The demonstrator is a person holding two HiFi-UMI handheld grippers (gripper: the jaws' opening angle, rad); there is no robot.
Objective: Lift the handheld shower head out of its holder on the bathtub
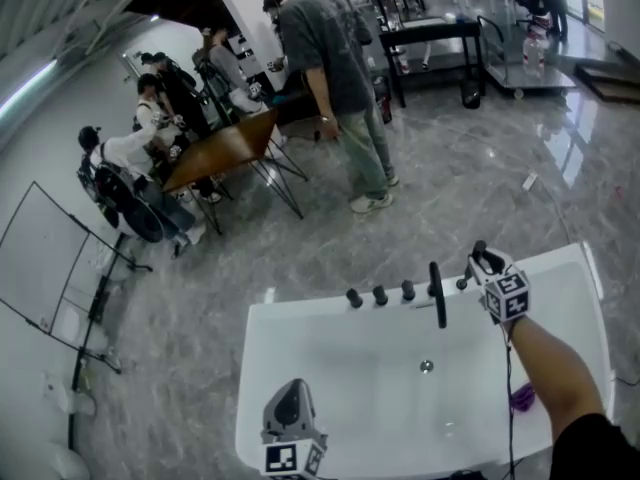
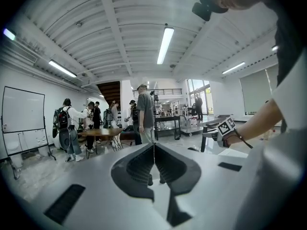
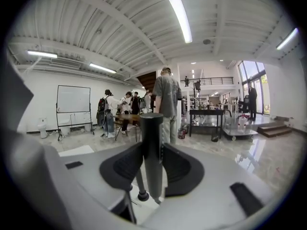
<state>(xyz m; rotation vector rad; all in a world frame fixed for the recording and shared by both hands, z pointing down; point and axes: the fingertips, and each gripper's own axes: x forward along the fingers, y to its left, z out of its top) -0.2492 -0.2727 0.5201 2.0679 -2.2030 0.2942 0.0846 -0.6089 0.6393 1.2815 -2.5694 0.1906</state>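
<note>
The shower head (image 3: 151,128) stands upright between the right gripper (image 3: 153,152)'s fingers (image 3: 125,166), which clamp its dark handle. Its top rises above them, and the tub (image 1: 300,318) lies below. The left gripper (image 2: 154,150)'s fingers are pressed together, empty. The smooth, round handle could slide down through the pads, or tilt and knock the tub's rim.

left gripper (image 1: 291,398) cropped (bottom edge), sleeve (image 1: 600,450) too
</note>
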